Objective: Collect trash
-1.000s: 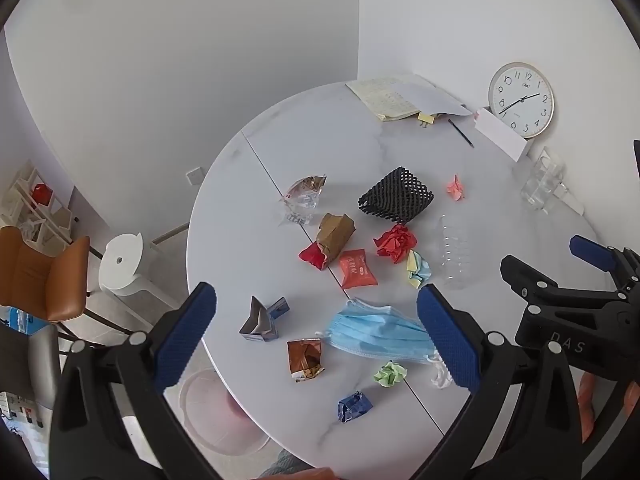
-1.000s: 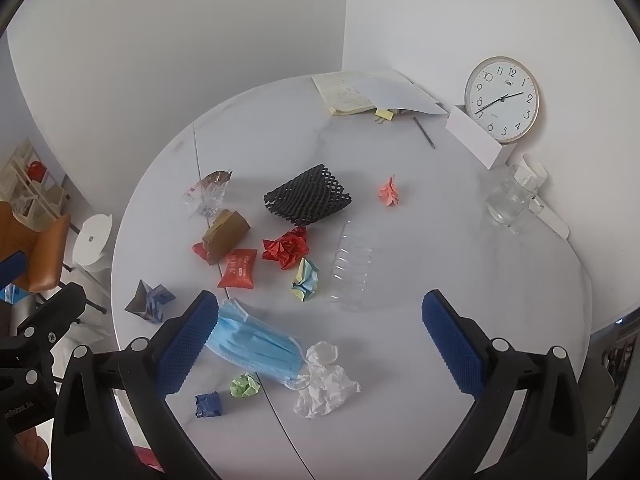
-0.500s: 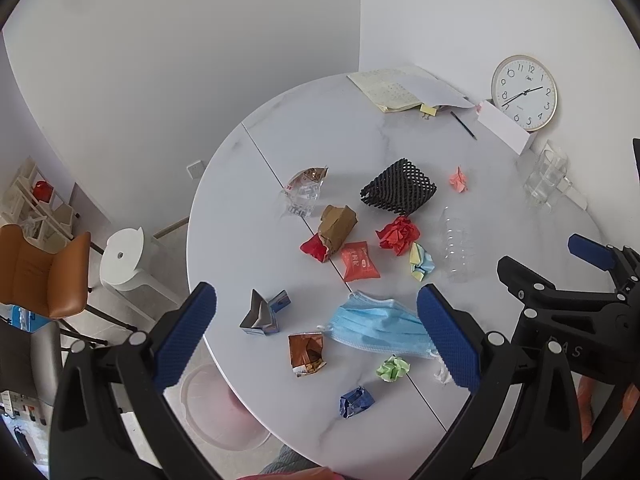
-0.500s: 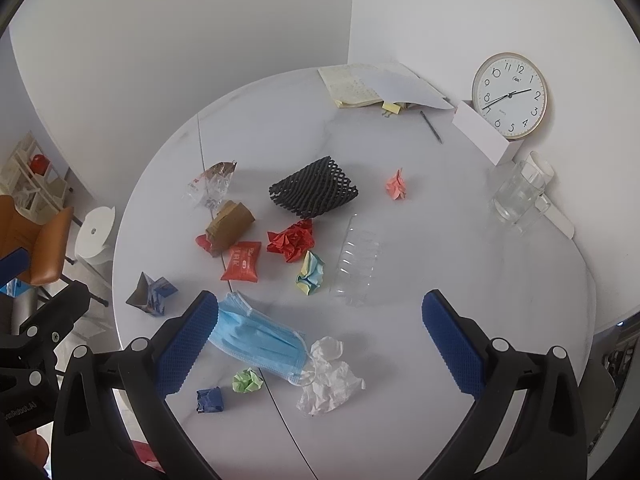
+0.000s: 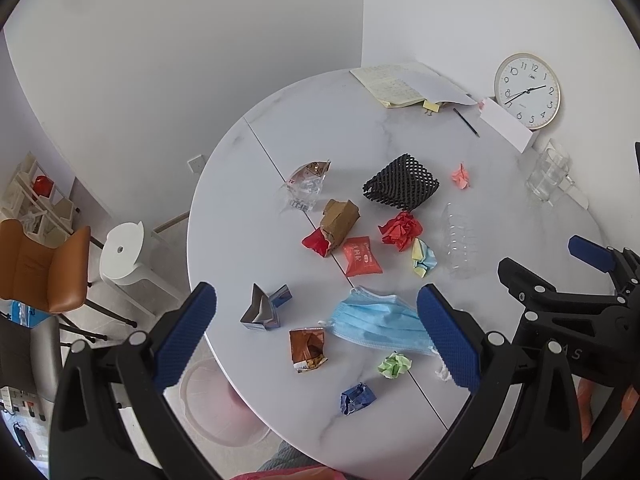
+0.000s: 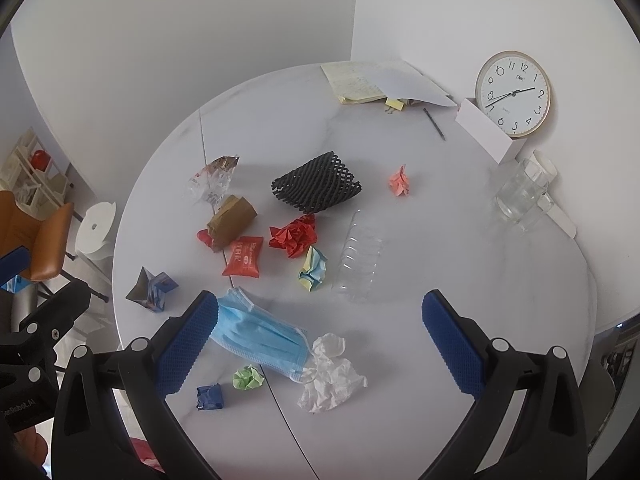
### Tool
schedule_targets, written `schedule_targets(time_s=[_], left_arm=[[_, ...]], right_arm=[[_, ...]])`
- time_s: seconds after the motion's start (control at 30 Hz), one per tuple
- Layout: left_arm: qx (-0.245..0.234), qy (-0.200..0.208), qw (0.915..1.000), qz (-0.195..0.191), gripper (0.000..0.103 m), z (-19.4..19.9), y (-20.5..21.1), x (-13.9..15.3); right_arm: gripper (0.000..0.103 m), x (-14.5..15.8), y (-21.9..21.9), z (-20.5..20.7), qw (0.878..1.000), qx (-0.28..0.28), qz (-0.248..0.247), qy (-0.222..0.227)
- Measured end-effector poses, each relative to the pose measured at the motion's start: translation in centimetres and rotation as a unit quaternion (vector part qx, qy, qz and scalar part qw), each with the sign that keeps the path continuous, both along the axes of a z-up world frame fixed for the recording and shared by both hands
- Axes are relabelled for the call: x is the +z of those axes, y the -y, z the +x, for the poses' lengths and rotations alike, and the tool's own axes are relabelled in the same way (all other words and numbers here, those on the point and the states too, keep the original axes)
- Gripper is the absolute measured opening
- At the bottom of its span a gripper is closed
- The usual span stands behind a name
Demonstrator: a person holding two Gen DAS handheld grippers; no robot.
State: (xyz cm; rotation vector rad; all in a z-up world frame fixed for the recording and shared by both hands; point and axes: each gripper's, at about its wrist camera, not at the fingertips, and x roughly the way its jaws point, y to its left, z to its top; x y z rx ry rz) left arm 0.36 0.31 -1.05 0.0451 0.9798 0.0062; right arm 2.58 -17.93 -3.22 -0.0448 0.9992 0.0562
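Over the last second both views have pulled back and up: the round counter (image 5: 248, 216) now shows more of its rim, and every scrap looks a little smaller and sits higher in the picture. No piece has shifted against the others. I judge this as a rise for a survey, with collecting not yet begun; all the trash still lies on the counter.

The left gripper (image 5: 316, 336) hangs above the near-left rim with its jaws spread wide and nothing between them. The right gripper (image 6: 320, 340) hangs above the near side, jaws just as wide and bare.

Take the blue mask (image 6: 256, 332) as the landmark. The white tissue (image 6: 332, 372) touches its right end; the green ball (image 6: 248, 378) and the blue wrapper (image 6: 210, 396) lie just nearer than it. The brown packet (image 5: 307, 350) is just to its left, and the folded carton (image 5: 266, 308) is further left, close to the rim. Beyond the mask lie the red sachet (image 6: 243, 256), the red paper (image 6: 294, 236), the clear tray (image 6: 358, 256) and the black net (image 6: 316, 188).

The pink bin (image 5: 224, 404) stands on the floor, partly under the rim, left of the mask. The counter right of the mask is bare, which leaves the right gripper open room. The carton sits near enough to the rim that a push could tip it off.
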Motion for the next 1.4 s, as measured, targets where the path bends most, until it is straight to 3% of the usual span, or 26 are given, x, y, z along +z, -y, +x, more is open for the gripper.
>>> schedule_targets(time_s=[1.4], left_arm=[[0.006, -0.014, 0.9999, -0.003, 0.096, -0.01, -0.64, -0.62]], right_arm=[[0.101, -0.66, -0.44, -0.05, 1.0, 0.005, -0.004, -0.012]])
